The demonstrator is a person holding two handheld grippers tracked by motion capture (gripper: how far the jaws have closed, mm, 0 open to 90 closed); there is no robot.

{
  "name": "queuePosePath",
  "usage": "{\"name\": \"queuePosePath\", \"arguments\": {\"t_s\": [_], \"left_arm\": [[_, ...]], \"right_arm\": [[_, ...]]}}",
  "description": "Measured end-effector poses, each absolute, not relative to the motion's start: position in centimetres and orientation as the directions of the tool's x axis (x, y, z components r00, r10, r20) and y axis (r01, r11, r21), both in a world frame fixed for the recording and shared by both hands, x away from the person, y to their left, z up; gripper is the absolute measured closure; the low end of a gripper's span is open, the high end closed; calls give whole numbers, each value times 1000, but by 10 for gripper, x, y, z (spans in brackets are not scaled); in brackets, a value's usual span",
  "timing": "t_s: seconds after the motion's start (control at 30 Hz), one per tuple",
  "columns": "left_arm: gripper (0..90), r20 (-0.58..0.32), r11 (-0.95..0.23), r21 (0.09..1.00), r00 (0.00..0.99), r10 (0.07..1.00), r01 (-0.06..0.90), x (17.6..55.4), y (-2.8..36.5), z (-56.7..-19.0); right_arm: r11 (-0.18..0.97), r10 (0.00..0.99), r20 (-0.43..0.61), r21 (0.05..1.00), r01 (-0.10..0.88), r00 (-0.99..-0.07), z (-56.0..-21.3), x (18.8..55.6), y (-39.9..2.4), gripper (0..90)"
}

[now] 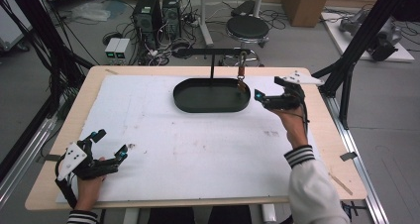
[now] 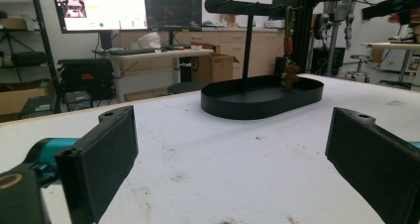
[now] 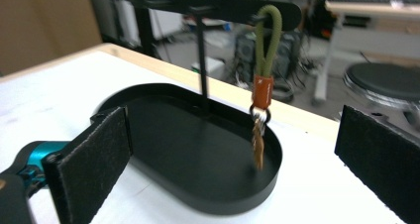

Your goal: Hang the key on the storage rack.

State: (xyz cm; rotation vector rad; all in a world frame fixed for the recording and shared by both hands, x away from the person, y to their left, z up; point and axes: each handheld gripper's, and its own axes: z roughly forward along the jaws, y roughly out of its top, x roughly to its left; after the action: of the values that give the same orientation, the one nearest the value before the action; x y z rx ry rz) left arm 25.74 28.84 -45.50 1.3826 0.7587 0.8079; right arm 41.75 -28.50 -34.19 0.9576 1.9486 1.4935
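Note:
A black oval tray (image 1: 212, 110) sits at the far middle of the table, and a T-shaped stand (image 1: 210, 51) rises from it. A key fob (image 1: 241, 70) with an olive loop, an orange band and a metal charm hangs from the bar's right end over the tray. My right gripper (image 1: 269, 86) is open just right of the tray, clear of the fob. In the right gripper view the fob (image 3: 262, 90) hangs between and beyond the wide-set jaws, above the tray (image 3: 233, 204). My left gripper (image 1: 112, 143) rests open and empty at the near left corner, facing the distant tray (image 2: 257, 110).
A white mat (image 1: 198, 154) covers most of the wooden table. Black frame posts (image 1: 364, 33) stand at the right edge. A stool (image 1: 247, 27) and computer towers (image 1: 156, 13) are on the floor beyond the far edge.

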Motion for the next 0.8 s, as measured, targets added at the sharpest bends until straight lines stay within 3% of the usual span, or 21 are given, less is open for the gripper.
{"name": "queuePosePath", "arguments": {"t_s": [0.33, 0.8], "left_arm": [[65, 6, 20, 999, 531, 848, -45, 258, 289, -455], [64, 8, 19, 999, 531, 848, -45, 257, 288, -455]], "right_arm": [[91, 726, 29, 986, 139, -687, -372, 350, -328, 3], [38, 736, 24, 996, 77, -676, -431, 312, -349, 3]]}}
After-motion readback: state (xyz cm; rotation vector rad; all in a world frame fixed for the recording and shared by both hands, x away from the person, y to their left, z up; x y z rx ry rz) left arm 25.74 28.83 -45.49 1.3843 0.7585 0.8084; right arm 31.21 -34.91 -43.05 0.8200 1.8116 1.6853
